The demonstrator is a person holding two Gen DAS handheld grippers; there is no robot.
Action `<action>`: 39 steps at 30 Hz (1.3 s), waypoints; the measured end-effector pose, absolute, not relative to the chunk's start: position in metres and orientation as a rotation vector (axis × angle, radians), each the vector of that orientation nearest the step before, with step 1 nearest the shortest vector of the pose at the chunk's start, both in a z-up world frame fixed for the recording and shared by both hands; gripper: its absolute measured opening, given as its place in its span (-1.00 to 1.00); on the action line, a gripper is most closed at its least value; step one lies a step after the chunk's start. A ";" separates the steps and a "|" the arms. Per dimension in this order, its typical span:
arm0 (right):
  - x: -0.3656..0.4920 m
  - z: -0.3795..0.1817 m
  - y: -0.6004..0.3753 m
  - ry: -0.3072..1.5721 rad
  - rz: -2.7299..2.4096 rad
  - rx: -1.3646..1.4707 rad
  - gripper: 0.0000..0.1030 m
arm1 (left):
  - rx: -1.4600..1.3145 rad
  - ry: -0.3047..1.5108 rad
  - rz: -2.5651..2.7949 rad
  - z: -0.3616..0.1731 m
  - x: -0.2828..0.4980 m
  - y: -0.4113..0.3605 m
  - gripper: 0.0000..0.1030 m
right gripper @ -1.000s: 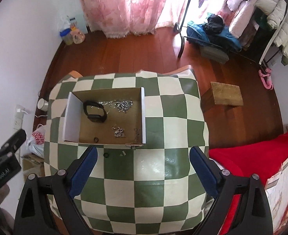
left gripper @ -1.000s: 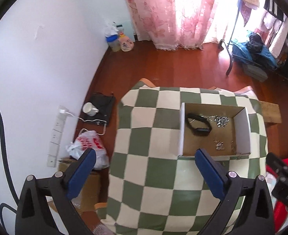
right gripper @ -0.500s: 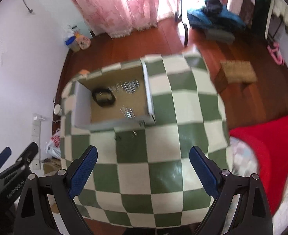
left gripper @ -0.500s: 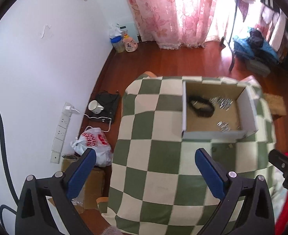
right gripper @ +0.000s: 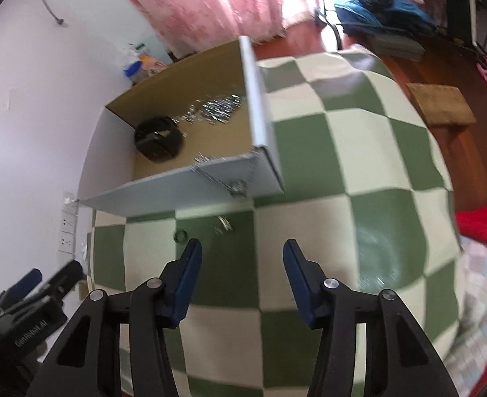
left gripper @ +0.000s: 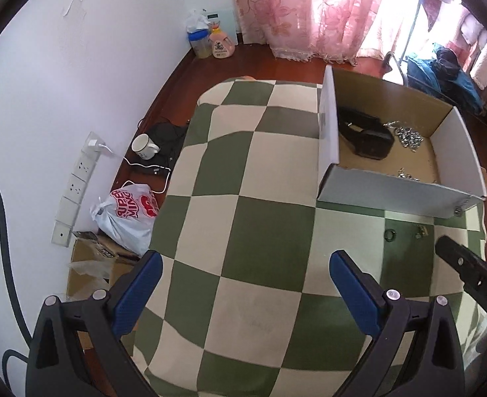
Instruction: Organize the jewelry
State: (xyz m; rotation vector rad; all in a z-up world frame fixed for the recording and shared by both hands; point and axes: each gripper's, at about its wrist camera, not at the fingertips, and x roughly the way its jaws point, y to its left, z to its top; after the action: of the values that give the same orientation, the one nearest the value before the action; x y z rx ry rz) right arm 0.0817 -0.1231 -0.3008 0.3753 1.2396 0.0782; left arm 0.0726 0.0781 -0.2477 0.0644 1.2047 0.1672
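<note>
A shallow cardboard box (left gripper: 392, 192) (right gripper: 184, 188) sits on the green and cream checked table (left gripper: 243, 218) (right gripper: 342, 152). In it lie a black wristband (left gripper: 366, 135) (right gripper: 159, 139) and silver chains (left gripper: 409, 135) (right gripper: 217, 109). A silver chain (right gripper: 223, 182) hangs over the box's near wall. A small dark ring (left gripper: 390, 234) (right gripper: 180, 235) and a small silver piece (left gripper: 420, 231) (right gripper: 223, 225) lie on the cloth in front of the box. My right gripper (right gripper: 242, 258) is open and empty, just short of these pieces. My left gripper (left gripper: 243, 268) is open and empty, left of them.
A white wall with a socket strip (left gripper: 74, 185) is on the left. On the floor lie a mug (left gripper: 144, 147), a plastic bag (left gripper: 127, 218) and bottles (left gripper: 210, 41). A wooden stool (right gripper: 438, 106) and a red cover (right gripper: 485, 231) are right of the table.
Both grippers have come down and forward toward the table. The right gripper now sits close in front of the loose ring and silver piece, and its fingers stand nearer together.
</note>
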 end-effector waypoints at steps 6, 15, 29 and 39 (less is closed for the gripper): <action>0.092 -0.315 -0.108 1.216 0.103 0.357 0.03 | 0.057 1.202 0.172 -0.259 0.072 0.080 1.00; 0.095 -0.319 -0.074 1.171 0.082 0.152 -0.77 | 0.036 1.197 0.176 -0.263 0.069 0.086 1.00; 0.061 -0.299 -0.132 1.189 0.013 0.240 -0.95 | -0.164 1.226 -0.119 -0.271 0.077 0.043 0.13; 0.057 -0.300 -0.178 1.176 -0.035 0.357 -0.95 | -0.169 1.235 -0.291 -0.281 0.087 -0.004 -0.02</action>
State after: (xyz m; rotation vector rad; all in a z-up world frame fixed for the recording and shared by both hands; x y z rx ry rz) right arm 0.0575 -0.1784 -0.2996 0.3565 1.1757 -0.0347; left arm 0.0872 -0.0039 -0.2806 -0.1686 1.2353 -0.2912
